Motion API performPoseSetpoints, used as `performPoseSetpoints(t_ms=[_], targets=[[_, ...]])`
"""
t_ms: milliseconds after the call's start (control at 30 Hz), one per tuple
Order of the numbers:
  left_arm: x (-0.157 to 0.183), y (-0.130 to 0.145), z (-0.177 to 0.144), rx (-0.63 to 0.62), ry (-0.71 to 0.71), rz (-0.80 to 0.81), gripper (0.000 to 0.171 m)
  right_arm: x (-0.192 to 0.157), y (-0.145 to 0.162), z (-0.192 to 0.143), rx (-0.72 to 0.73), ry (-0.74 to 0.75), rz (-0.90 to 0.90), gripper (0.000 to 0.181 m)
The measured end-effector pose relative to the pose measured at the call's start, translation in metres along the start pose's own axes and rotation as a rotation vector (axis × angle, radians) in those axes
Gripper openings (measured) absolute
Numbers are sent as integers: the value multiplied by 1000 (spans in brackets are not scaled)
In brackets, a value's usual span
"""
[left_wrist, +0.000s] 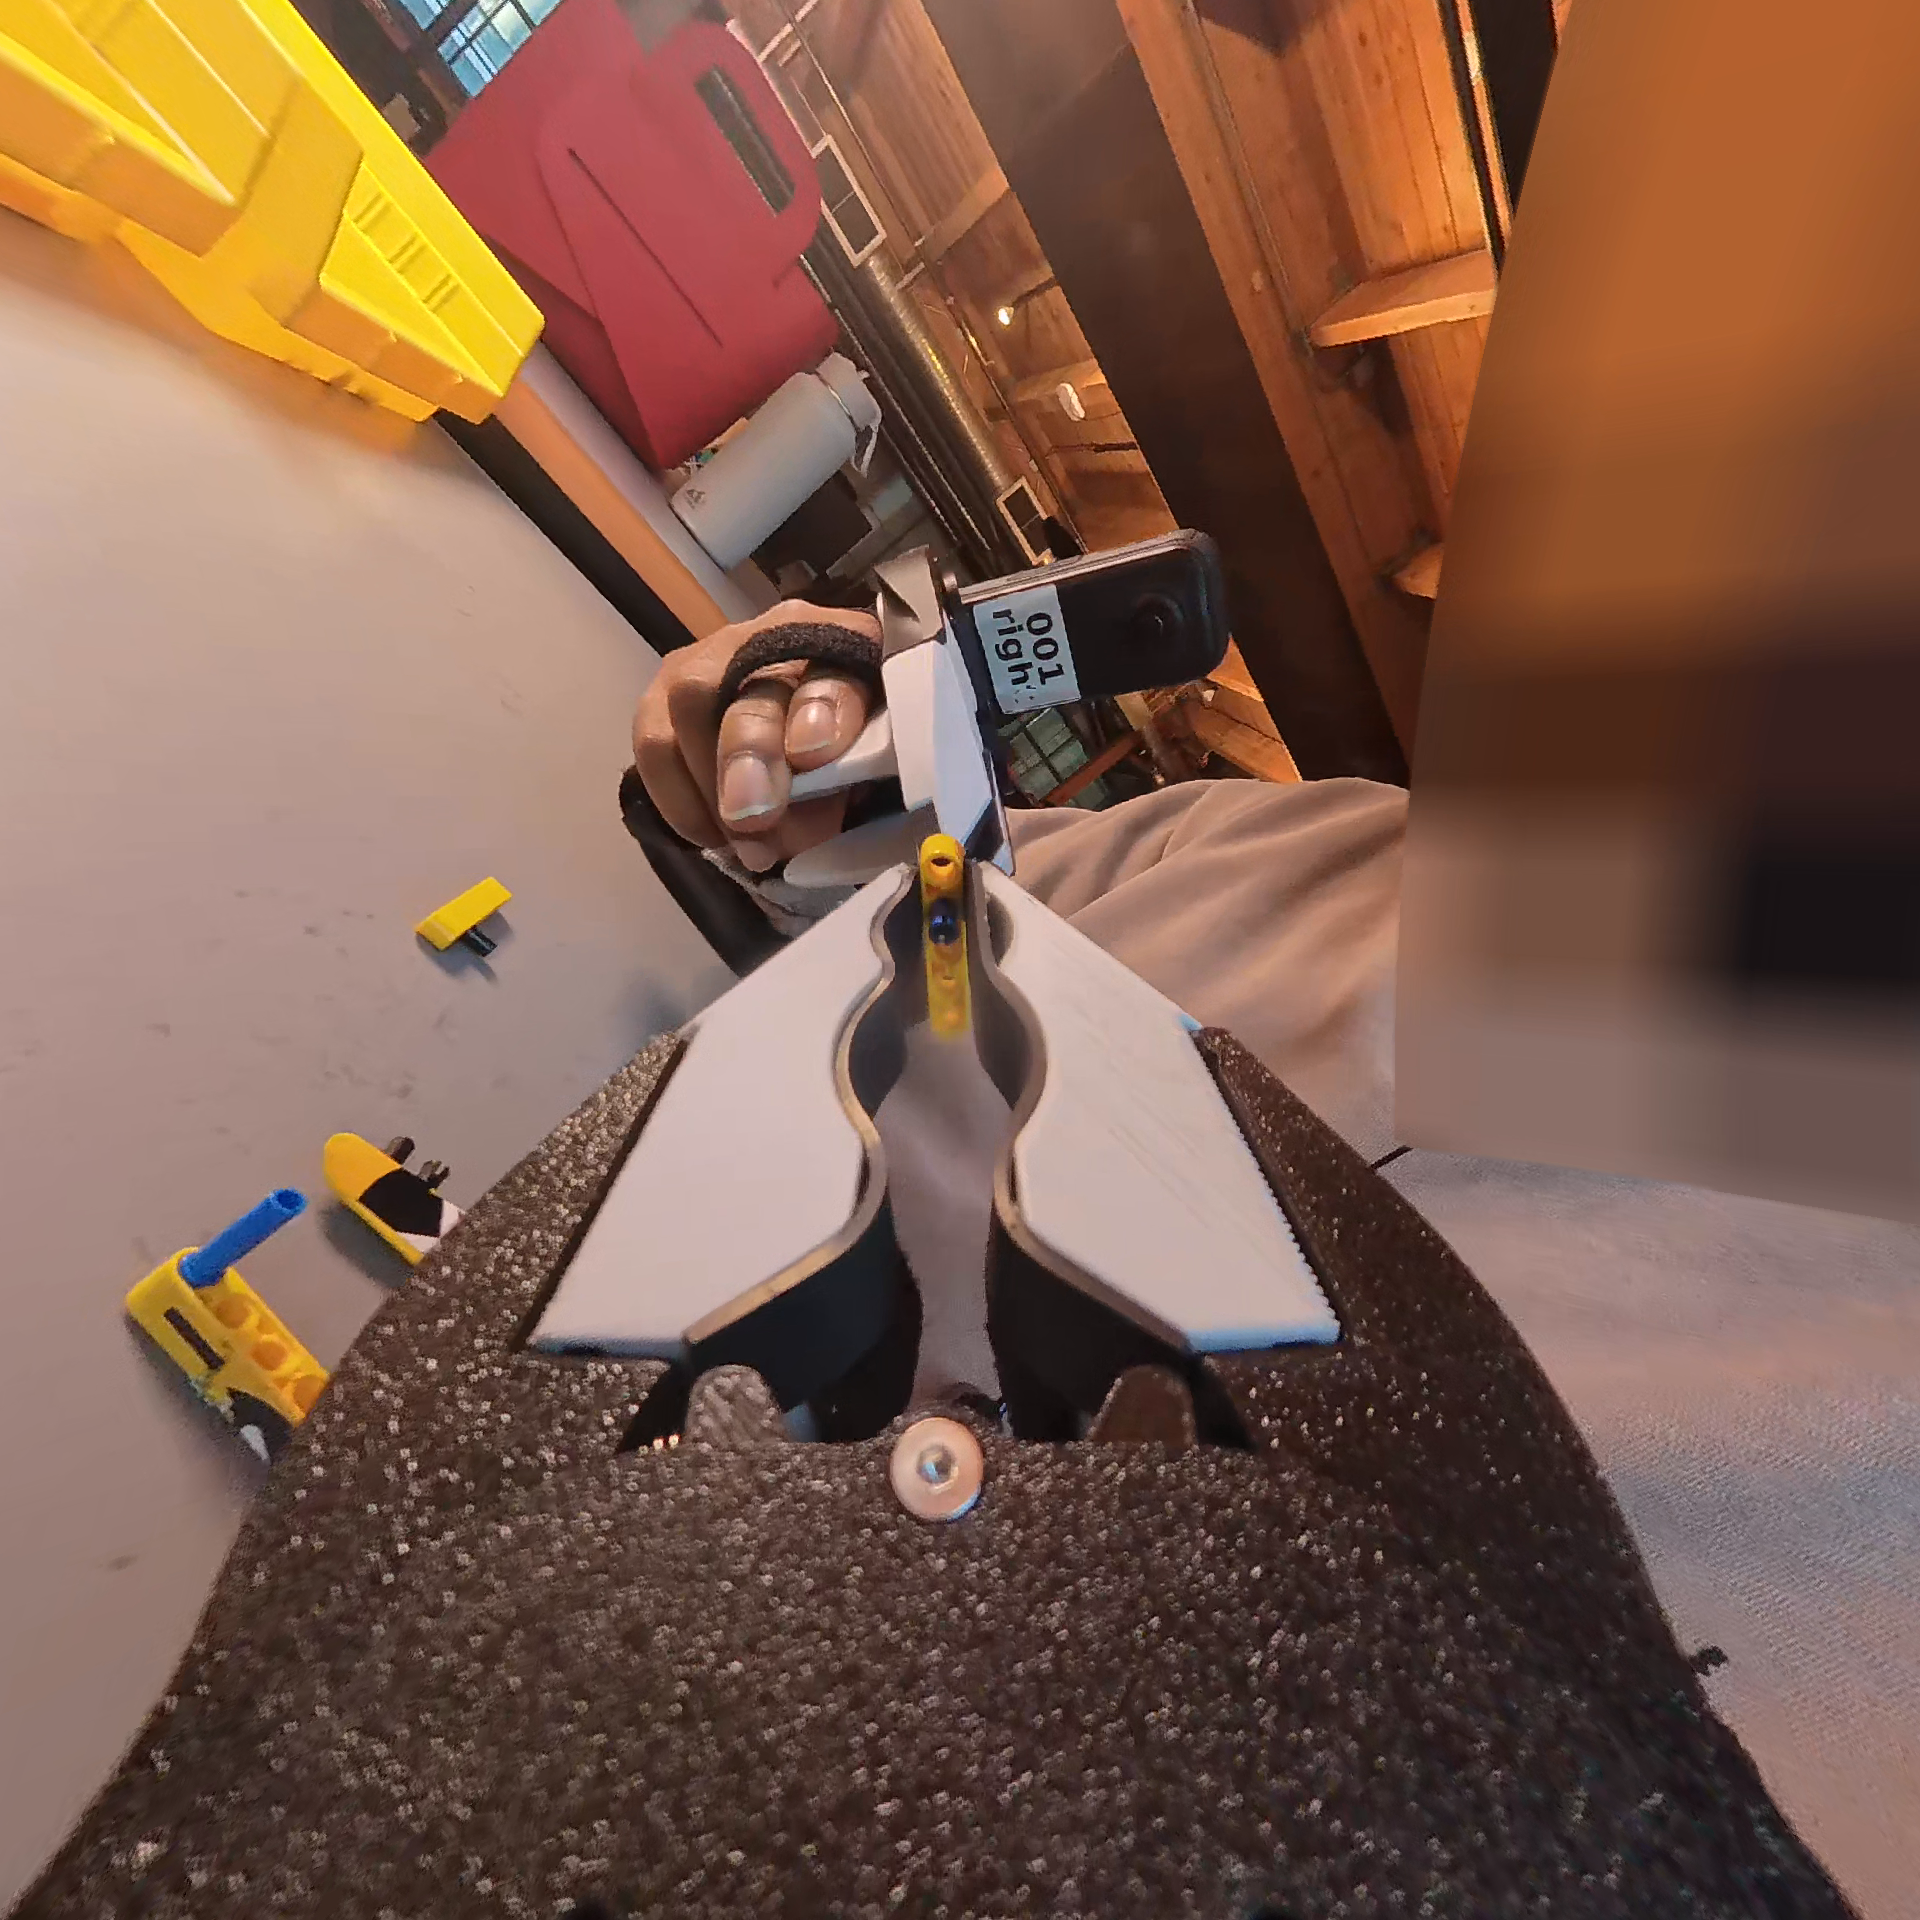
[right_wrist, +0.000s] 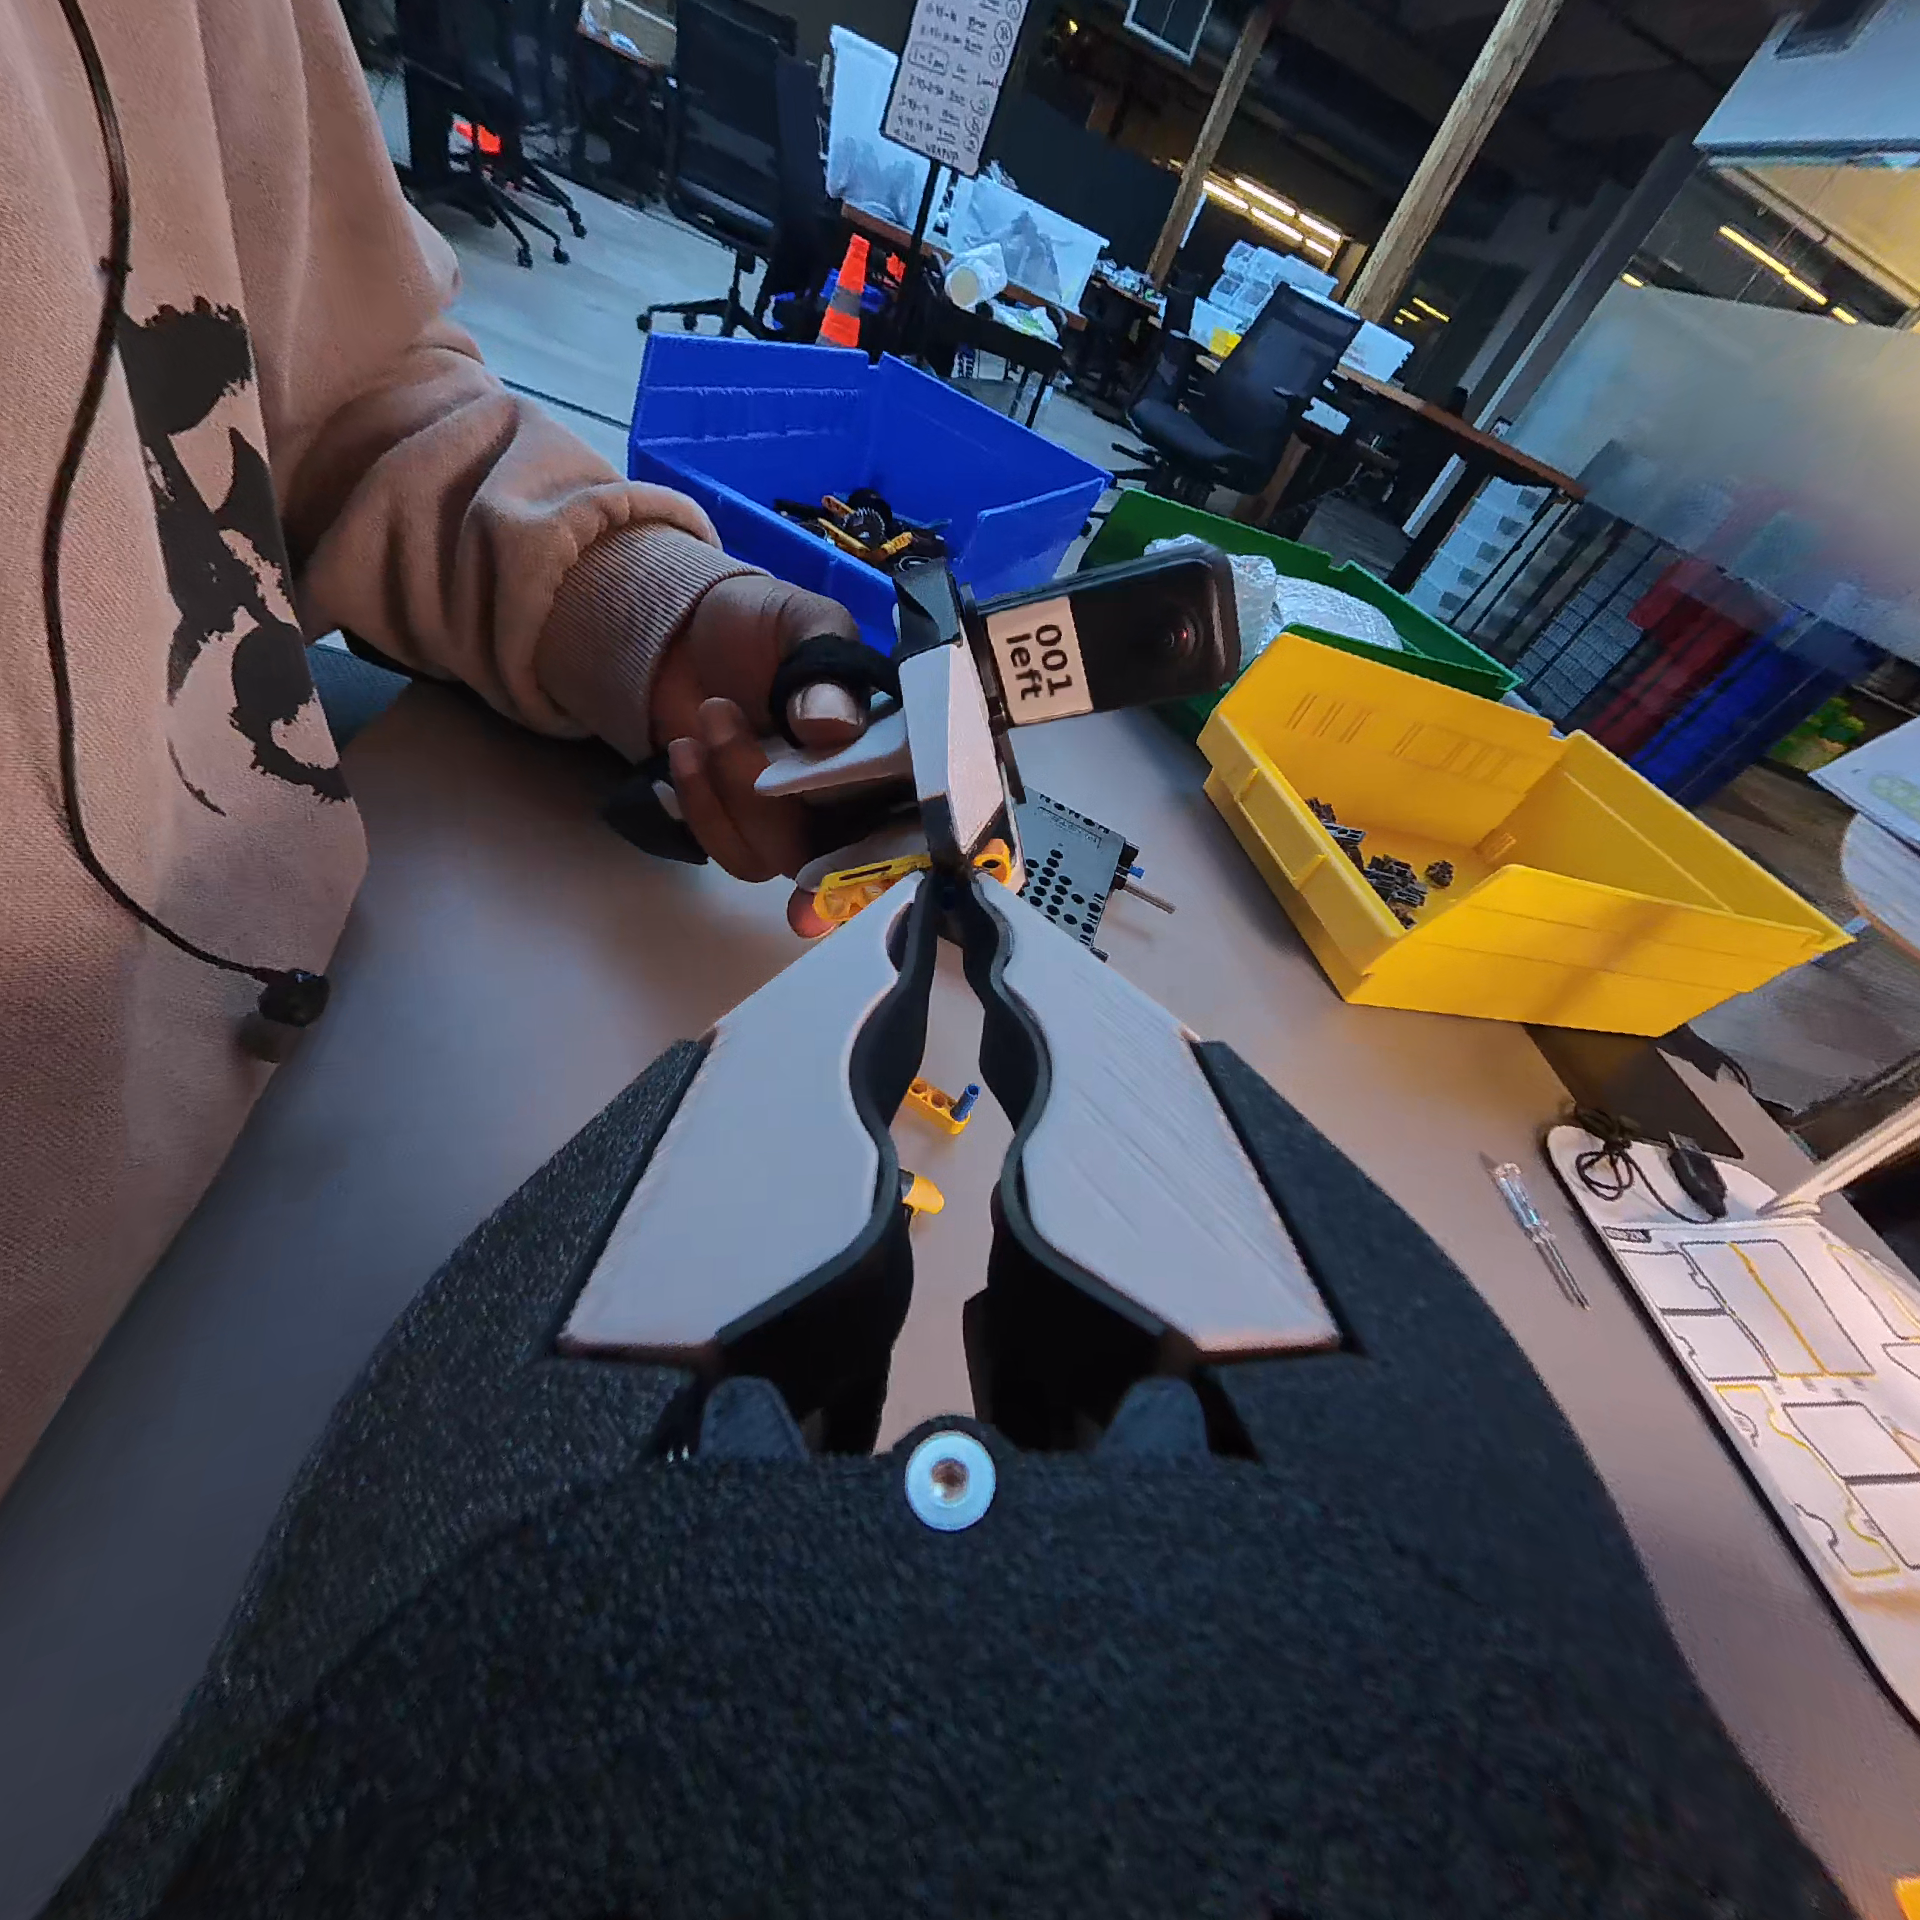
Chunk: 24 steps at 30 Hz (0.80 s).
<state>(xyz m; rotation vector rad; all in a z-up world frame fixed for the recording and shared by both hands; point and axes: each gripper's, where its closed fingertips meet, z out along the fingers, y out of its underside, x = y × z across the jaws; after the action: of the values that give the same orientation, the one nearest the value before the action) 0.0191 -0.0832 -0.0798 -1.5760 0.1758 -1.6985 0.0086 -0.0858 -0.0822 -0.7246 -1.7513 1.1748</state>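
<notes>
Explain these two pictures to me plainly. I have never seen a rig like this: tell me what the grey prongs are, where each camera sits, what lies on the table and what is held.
The grey prongs are the two fingers of a hand-held gripper; a person works one in each hand, and a camera on each looks forward along its fingers.

The left wrist view shows the left hand-held gripper shut on a yellow beam with holes. Beyond it is the person's hand with the other gripper.

In the right wrist view the right hand-held gripper meets the same beam from the opposite side. Its tips look closed on something small and dark, too hidden to name.

On the grey table lie loose yellow building pieces, a yellow bin with small dark parts, a blue bin, a green bin and a screwdriver.
</notes>
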Motion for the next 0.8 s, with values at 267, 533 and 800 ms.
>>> performPoseSetpoints(t_ms=[267,533,800], targets=[[-9,-30,-42,125,-157,147,6,17,11,-27,-21,66,8,0],[-11,-29,-29,111,-113,84,6,34,7,-21,37,100,52,2],[4,-4,-7,-20,-102,255,6,6,-1,4,31,-5,103,16]])
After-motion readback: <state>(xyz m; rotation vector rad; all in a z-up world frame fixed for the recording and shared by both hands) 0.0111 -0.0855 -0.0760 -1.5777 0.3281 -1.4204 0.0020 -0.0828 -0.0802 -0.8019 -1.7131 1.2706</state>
